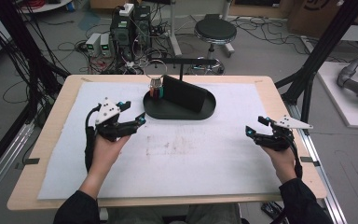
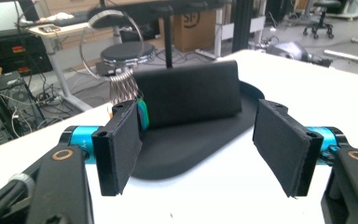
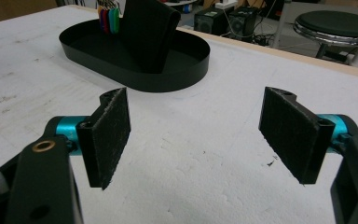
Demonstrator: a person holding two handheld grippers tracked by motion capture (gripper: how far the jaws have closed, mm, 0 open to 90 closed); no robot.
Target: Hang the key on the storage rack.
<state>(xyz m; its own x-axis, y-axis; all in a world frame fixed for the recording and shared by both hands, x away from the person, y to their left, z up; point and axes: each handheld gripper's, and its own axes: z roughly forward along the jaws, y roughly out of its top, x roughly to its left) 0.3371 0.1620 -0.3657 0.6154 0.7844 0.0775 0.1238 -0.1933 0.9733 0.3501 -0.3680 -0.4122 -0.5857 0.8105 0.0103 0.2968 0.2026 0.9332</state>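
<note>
**With both grippers empty, tray contents sit untouched by any pad**

While the left gripper point(image 1: 137, 113) sits just beside the near-left rim of the black oval tray point(image 1: 209, 112), its jaws stand wide apart with nothing between them. In the left gripper view the pads point(image 2: 121, 147) frame the tray's near edge and the things in it, not pressing on anything. Right gripper point(image 1: 254, 127) hovers over the white mat point(image 1: 191, 154) at the right side, well apart from the tray, jaws also spread wide and empty; right gripper view confirms bare mat between the pads point(image 3: 109, 135).

Where the task's things are: black wallet point(image 1: 184, 93) stands upright on its edge inside the tray, leaning a bit, roughly mid-tray. Key ring point(image 1: 156, 77), a big metal loop with silver keys and coloured tags, is at the wallet's left end, inside the tray, touching or just beside the wallet; can't tell which.

Step in hand, as a judgement: looks like a between-grasps moment at the tray, left gripper either lining up on the keys/wallet or free of them. Nothing is held.

Next move likely calls for: left gripper goes forward over the rim, jaws kept wide, centred on one item only. Wallet is upright and could tip if nudged; key loop is thin and could slip.
</note>
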